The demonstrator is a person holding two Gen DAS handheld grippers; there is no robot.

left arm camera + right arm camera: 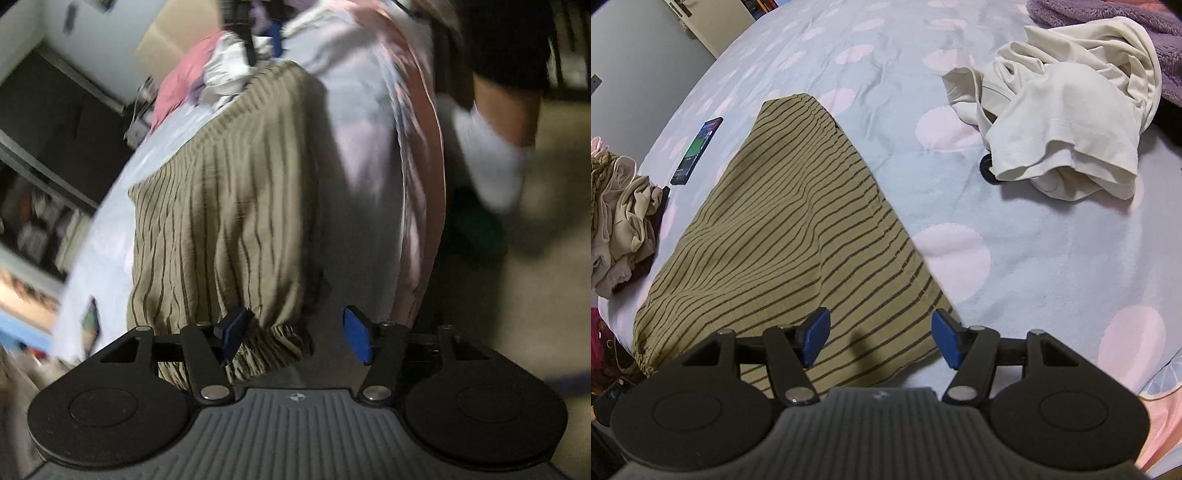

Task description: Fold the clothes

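Over the bed's near edge, my left gripper (295,338) and right gripper (879,338) both hover with jaws apart, holding nothing. Striped olive shorts (783,236) lie flat beneath them, elastic waistband at the edge; crumpled white garment (1060,122) mid-bed, phone (696,149) near the bed's left edge.

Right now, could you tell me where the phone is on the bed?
In the right wrist view, the phone lies flat on the dotted bedsheet at far left, between the striped shorts and a crumpled clothes pile at the bed's edge.
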